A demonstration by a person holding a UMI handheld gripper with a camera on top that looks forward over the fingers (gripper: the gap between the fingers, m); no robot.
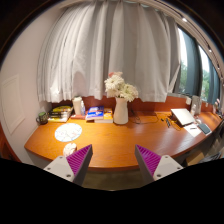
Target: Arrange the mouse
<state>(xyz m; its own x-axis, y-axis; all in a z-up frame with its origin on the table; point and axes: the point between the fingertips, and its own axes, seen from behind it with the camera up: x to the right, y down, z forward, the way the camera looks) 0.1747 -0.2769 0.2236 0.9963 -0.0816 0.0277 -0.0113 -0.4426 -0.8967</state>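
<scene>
Gripper (113, 163) is spread wide, nothing between the pads, held high and back from the wooden desk (110, 142). Left to right: books (60, 111) stacked at the far left, a round white item (68, 132) in front of them, a small pale object (70, 148) just beyond the left finger, possibly the mouse, can't confirm. White vase of flowers (121, 100) mid-desk, laptop (186, 119) far right. Task looks unstarted: approach, grasp and placement all remain.
</scene>
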